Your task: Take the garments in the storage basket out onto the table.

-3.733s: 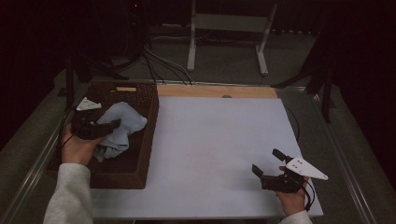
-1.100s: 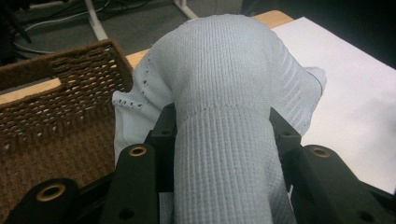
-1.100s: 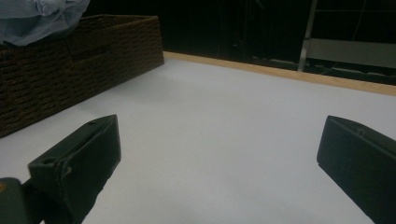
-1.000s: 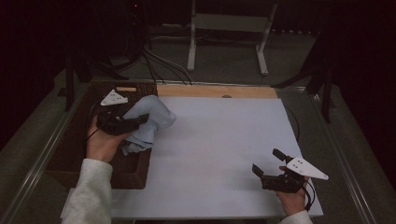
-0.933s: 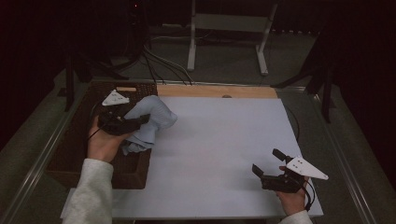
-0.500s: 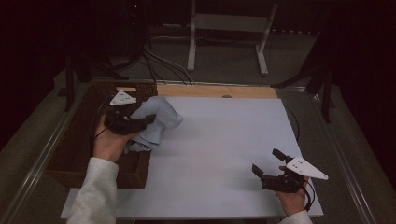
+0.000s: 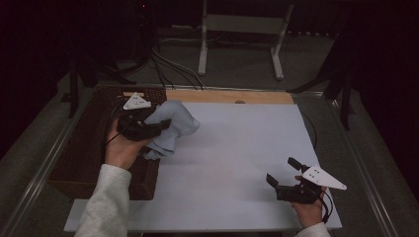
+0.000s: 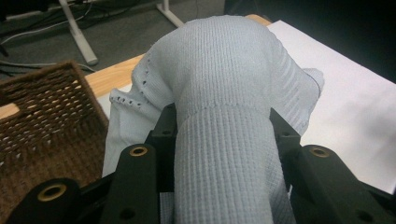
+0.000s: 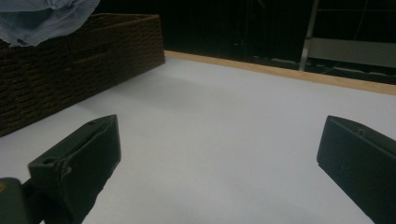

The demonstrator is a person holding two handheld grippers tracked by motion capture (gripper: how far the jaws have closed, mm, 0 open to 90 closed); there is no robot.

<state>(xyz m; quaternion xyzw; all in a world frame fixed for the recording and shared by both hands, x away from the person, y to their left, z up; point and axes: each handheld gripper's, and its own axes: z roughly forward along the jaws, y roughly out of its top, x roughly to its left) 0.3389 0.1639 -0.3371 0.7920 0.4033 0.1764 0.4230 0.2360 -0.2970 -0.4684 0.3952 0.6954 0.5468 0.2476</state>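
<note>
A pale blue knitted garment (image 7: 173,128) hangs bunched in the air over the right rim of the dark wicker basket (image 7: 84,148), reaching out over the white table top (image 7: 237,148). My left gripper (image 7: 160,123) is shut on it; in the left gripper view the ribbed fabric (image 8: 224,154) fills the gap between both jaws. The garment (image 9: 46,14) also shows at the top left of the right gripper view, above the basket (image 9: 70,70). My right gripper (image 7: 282,173) rests near the table's front right corner, open, nothing between its fingers (image 9: 84,154).
A wooden strip (image 7: 232,96) runs along the table's far edge. Beyond it stand a metal stand (image 7: 237,39) and cables on a dark floor. Metal rails (image 7: 34,173) flank the table at both sides.
My left hand has carried the garment up out of the basket and to the right, over the basket's rim toward the white table. The right gripper has stayed where it was.
</note>
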